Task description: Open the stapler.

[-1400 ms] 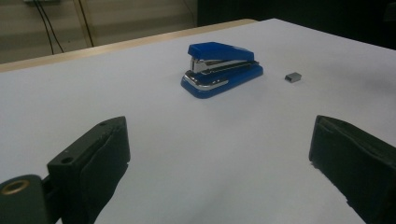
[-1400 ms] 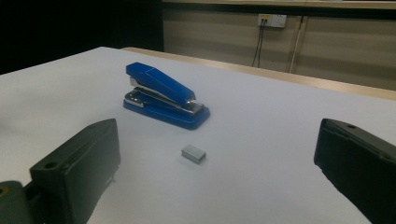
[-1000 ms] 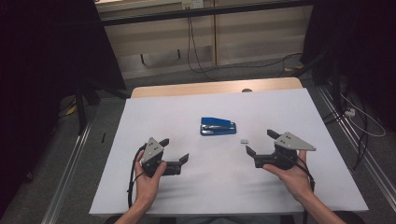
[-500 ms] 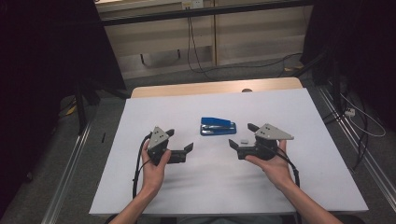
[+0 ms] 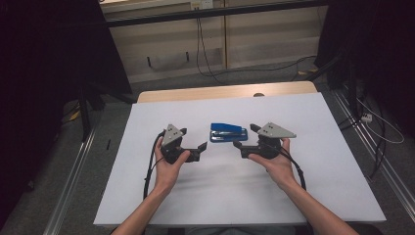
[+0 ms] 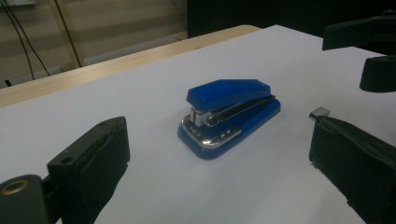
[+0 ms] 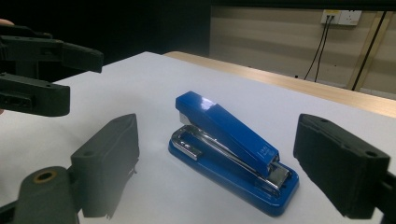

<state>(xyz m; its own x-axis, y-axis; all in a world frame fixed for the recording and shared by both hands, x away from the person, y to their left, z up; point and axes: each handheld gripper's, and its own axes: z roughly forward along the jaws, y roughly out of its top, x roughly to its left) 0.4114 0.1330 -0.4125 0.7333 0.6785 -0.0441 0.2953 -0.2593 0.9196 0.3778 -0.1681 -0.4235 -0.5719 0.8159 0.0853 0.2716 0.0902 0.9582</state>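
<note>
Room dim and murky around the white table [image 5: 313,161], which took the most light. Soft glare on top of the blue stapler [image 7: 205,106]; faint shadow on the table beside it. Nearest black jaws blurred in both gripper views. High view grainy, soft.

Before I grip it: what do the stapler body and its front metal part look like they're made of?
Stapler: the blue top and base look like glossy moulded plastic, judging by the soft highlights on the cover. The staple channel and nose plate look like bright chromed or polished steel, with mirror-like reflections. Painted metal under the blue can't be ruled out.
</note>
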